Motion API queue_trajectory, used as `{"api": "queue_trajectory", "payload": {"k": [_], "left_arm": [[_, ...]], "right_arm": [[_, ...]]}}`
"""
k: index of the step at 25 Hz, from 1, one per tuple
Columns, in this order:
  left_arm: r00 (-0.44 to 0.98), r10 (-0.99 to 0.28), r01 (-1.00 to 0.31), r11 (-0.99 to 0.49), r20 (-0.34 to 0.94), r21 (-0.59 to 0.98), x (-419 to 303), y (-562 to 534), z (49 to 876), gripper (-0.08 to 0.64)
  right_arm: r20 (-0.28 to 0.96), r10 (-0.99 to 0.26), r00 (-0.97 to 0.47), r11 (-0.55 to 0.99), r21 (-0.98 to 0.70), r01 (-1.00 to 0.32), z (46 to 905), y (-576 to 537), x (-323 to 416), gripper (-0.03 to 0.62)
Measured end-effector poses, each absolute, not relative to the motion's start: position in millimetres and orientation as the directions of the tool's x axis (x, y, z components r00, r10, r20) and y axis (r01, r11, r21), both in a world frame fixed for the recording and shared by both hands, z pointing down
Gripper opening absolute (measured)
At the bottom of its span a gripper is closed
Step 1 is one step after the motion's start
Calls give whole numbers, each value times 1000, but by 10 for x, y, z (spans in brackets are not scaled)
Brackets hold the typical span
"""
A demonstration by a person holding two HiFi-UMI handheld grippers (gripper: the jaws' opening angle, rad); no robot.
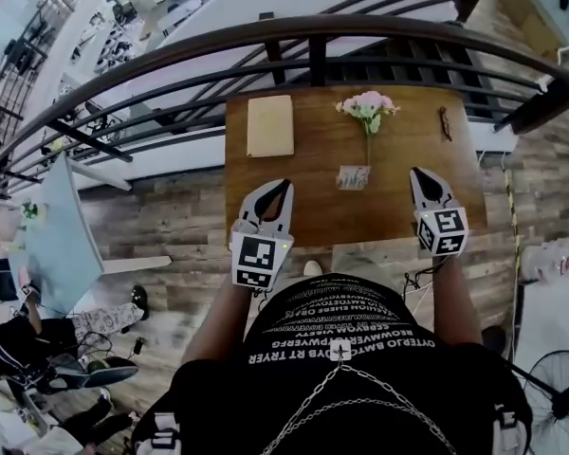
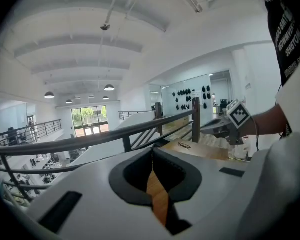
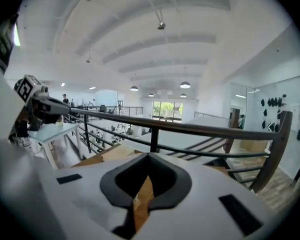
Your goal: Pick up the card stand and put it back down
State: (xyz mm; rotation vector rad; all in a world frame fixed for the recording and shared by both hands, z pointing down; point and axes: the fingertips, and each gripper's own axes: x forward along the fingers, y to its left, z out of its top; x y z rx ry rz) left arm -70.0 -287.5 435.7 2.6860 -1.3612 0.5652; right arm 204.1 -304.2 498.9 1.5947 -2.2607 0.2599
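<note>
The card stand (image 1: 353,177), a small pale card with a print, stands upright at the middle of the wooden table (image 1: 398,216). A pink flower (image 1: 368,104) rises on a thin stem just behind it. My left gripper (image 1: 286,187) hovers over the table's near left part, jaws together and empty, a short way left of the stand. On the other side, my right gripper (image 1: 417,172) is also shut with nothing in it. In the left gripper view the left gripper (image 2: 152,153) points over the railing, and the right gripper (image 3: 148,156) does the same in its own view. Neither gripper view shows the stand.
A cream notebook (image 1: 270,126) lies at the table's far left. A pair of glasses (image 1: 444,122) lies at the far right. A dark metal railing (image 1: 313,36) runs behind the table, with a drop to a lower floor beyond. A fan (image 1: 555,408) stands at lower right.
</note>
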Motion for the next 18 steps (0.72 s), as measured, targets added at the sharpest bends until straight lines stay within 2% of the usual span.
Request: {"api": "queue_trajectory", "payload": {"k": [5,18], "left_arm": [[582,-743,-767,-636,331,-80,-708,-2686,4296,29],[664,-690,-708,-704,290,-54,-191,-2400,4230,29]], "right_arm": [[302,-906,-297,338,93,-937,4389,-2729,1890,14],[279,-924,-261,307,134,-942,4132,-2165,2106,14]]}}
